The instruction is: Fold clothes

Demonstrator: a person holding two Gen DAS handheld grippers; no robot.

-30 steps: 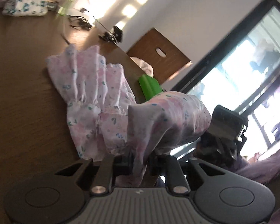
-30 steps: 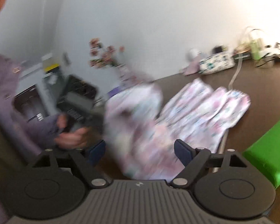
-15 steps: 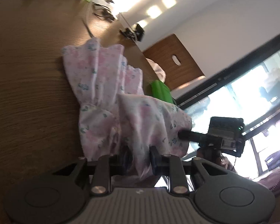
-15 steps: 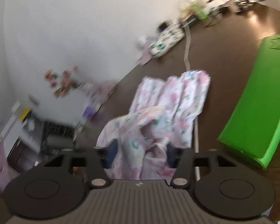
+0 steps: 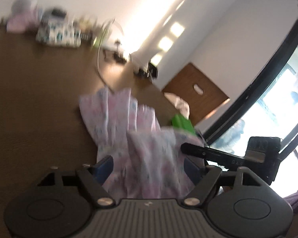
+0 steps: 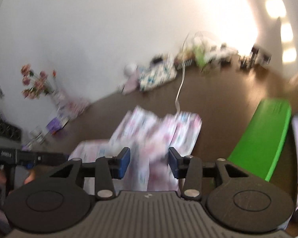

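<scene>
Clothes here amount to one pink floral garment, lying partly folded on the brown desk between my two sets of fingers. My left fingers are spread wide, gripping nothing. My right fingers also gape, cloth between them unpinched. One green board lies beside it.

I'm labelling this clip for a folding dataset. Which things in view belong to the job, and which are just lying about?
Part of the job:
- pink floral garment, lying on the table
- left gripper, open
- right gripper, open

Just lying about:
- green board
- patterned pouch
- white cable
- flower vase
- clutter along the wall
</scene>
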